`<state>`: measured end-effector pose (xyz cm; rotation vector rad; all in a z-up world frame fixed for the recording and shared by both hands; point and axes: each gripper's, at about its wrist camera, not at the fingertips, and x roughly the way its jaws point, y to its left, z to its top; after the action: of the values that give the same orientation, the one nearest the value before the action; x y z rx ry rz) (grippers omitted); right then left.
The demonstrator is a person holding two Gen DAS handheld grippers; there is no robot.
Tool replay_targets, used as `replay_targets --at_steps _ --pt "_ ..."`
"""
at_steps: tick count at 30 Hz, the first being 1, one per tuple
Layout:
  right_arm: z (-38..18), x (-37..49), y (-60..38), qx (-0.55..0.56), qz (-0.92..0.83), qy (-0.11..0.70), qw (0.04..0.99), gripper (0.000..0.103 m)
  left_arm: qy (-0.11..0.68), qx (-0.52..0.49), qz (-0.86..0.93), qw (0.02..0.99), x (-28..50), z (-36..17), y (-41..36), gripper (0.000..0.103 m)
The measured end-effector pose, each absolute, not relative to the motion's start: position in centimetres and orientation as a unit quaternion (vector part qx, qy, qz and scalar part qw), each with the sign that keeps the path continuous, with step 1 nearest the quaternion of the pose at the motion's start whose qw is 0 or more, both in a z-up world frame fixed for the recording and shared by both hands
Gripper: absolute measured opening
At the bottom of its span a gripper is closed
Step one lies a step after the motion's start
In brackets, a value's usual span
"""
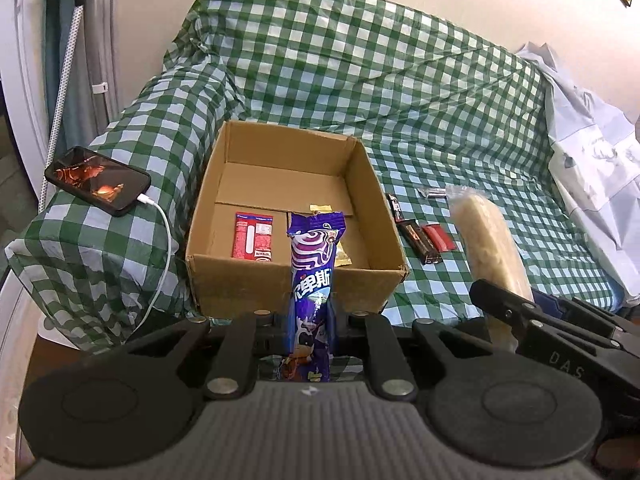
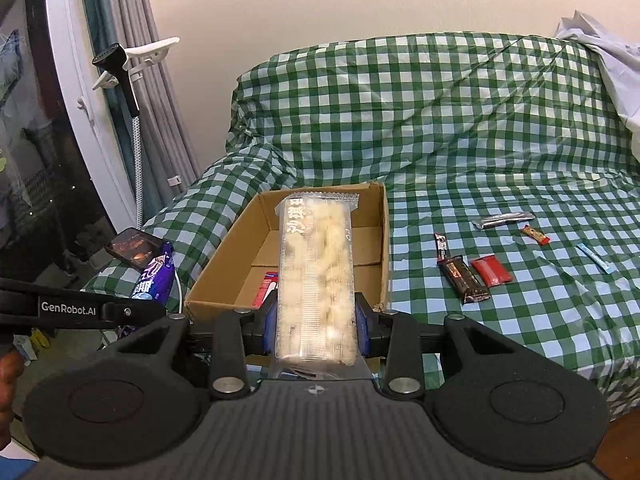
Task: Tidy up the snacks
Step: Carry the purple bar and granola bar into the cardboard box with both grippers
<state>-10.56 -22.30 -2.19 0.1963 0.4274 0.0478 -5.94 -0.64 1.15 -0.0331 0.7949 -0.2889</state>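
Observation:
My left gripper (image 1: 311, 322) is shut on a purple snack packet (image 1: 312, 280), held upright in front of the near wall of an open cardboard box (image 1: 294, 280). The box holds a red packet (image 1: 253, 236) and a gold wrapper (image 1: 342, 254). My right gripper (image 2: 316, 330) is shut on a clear pack of pale puffed snack (image 2: 316, 276), held over the near end of the same box (image 2: 216, 280). The right gripper also shows in the left wrist view (image 1: 520, 312), with its pale pack (image 1: 492, 240). The purple packet shows at the left of the right wrist view (image 2: 154, 276).
The box sits on a sofa with a green checked cover (image 2: 480, 140). To the right of the box lie loose snacks: a dark bar (image 2: 464, 280), a red packet (image 2: 491, 271), a silver packet (image 2: 502, 220), an orange bar (image 2: 535, 235). A phone (image 1: 98, 180) charges on the armrest.

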Motion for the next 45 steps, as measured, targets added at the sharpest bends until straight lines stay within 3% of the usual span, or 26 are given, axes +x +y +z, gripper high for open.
replay_targets --at_steps 45 --pt "-4.1 -6.3 -22.3 0.096 0.000 0.252 0.963 0.038 0.410 -0.019 -0.127 0.903 -1.6 -0.7 -0.4 0.016"
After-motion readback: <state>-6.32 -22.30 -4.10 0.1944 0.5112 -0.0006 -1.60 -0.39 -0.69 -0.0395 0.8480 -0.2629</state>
